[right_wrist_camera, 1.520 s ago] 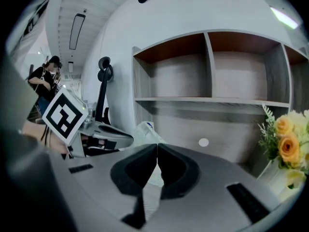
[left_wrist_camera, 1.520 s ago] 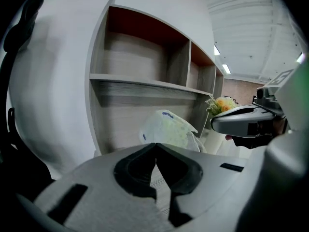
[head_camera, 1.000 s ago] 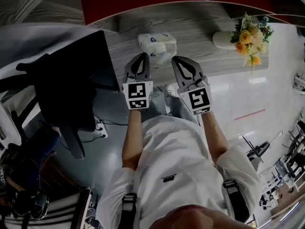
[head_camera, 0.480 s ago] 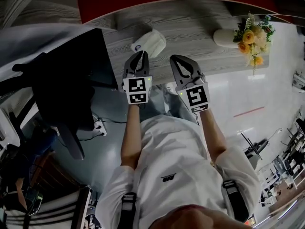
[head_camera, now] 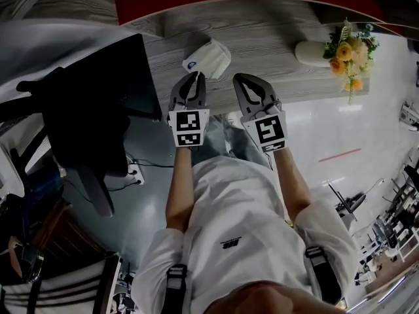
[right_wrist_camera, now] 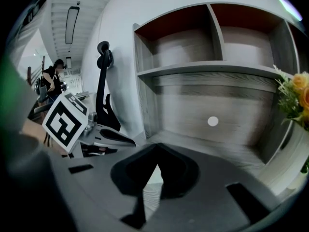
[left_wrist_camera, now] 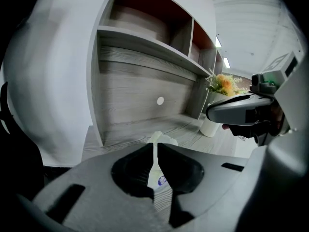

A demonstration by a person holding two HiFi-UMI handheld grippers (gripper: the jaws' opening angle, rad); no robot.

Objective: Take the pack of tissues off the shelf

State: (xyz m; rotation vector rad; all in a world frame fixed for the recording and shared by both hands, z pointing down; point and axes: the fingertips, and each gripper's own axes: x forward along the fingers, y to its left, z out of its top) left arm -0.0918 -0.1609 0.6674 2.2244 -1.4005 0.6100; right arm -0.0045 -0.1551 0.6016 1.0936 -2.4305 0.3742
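The pack of tissues (head_camera: 207, 57), white with a blue mark, lies tilted on the grey wood-grain shelf ledge (head_camera: 281, 38). My left gripper (head_camera: 197, 75) reaches its near edge. In the left gripper view the jaws of that gripper (left_wrist_camera: 155, 147) are shut on a thin white fold of the pack (left_wrist_camera: 163, 139), and the rest of the pack shows just past the tips. My right gripper (head_camera: 241, 78) hangs beside it to the right, apart from the pack. Its jaws (right_wrist_camera: 157, 152) meet at the tips with nothing between them.
A black monitor and a chair (head_camera: 98, 103) crowd the left side. A white vase (head_camera: 311, 52) with yellow flowers (head_camera: 350, 44) stands on the ledge at the right. Open shelf compartments (right_wrist_camera: 212, 37) rise above the ledge. A person (right_wrist_camera: 50, 79) stands far off.
The pack has gone from lying broad across the ledge to a narrower, tilted pose, shifted slightly left at my left gripper's tips. Both grippers stay almost where they were.
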